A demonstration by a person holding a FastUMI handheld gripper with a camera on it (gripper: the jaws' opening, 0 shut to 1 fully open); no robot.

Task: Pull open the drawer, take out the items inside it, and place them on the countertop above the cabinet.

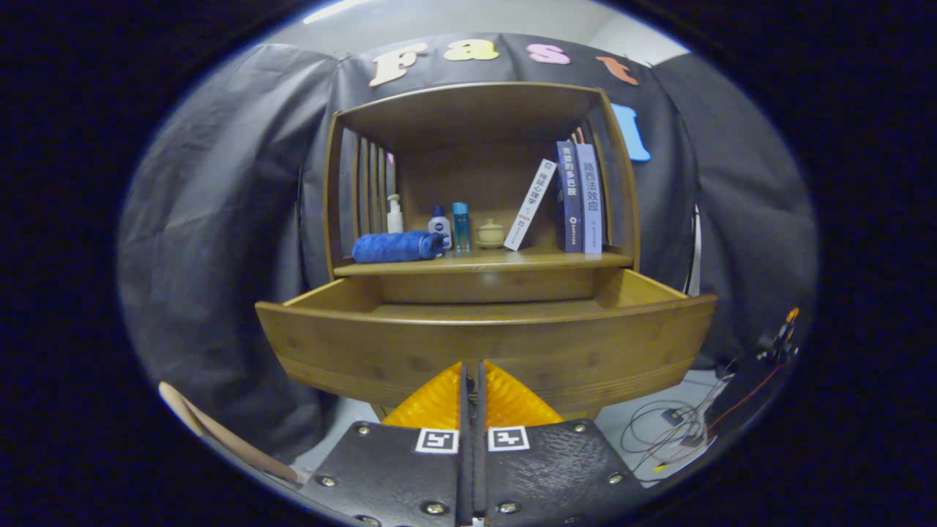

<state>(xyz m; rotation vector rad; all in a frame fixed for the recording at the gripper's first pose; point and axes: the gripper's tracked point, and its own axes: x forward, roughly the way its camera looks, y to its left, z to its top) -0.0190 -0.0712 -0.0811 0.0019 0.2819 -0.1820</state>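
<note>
Drawer (pixel 483 344) stands pulled open just ahead of the gripper (pixel 473 388), whose fingers are pressed together, empty. Reaching in closed, it could knock unseen contents.

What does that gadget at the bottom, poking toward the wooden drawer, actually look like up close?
It is a hand-held gripper with two wedge-shaped fingers whose inner faces are ribbed and taper to a point. Each finger sits on a flat, dark, textured plate fastened with round metal screws. Near the base of each finger is a small square black-and-white marker. The fingers stand shut together, just before the drawer front.
</note>
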